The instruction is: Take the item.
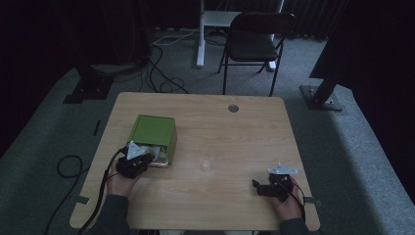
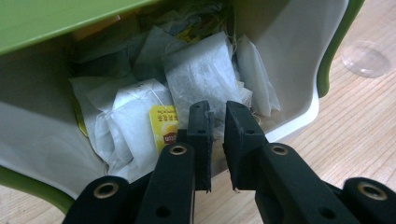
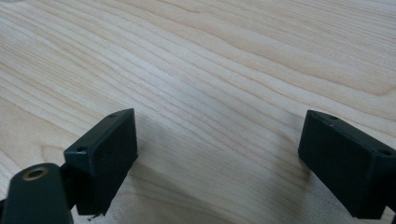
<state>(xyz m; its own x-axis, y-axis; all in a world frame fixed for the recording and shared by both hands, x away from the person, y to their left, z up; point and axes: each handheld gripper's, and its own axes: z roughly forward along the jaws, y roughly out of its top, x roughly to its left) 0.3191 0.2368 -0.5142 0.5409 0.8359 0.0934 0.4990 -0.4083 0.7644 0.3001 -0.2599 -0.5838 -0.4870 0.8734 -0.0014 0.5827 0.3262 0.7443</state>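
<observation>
- My left claw (image 2: 217, 116) sits at the mouth of the green box (image 1: 152, 133), which lies on its side near the left of the bench (image 1: 220, 137). Its jaws are nearly closed, with only a slim gap between them.
- They seem to be pinching the lower edge of a white tea bag (image 2: 201, 77). I cannot tell whether the paper is truly caught.
- More bags crowd behind it, one beside a yellow tag (image 2: 164, 127) on a thread.
- I'd draw back slowly and straight out, watching that only one bag follows and no string drags its neighbours.
- My right claw (image 3: 217, 163) hovers wide and empty over bare wood.
- A clear lid (image 2: 365, 58) lies beside the box.
</observation>
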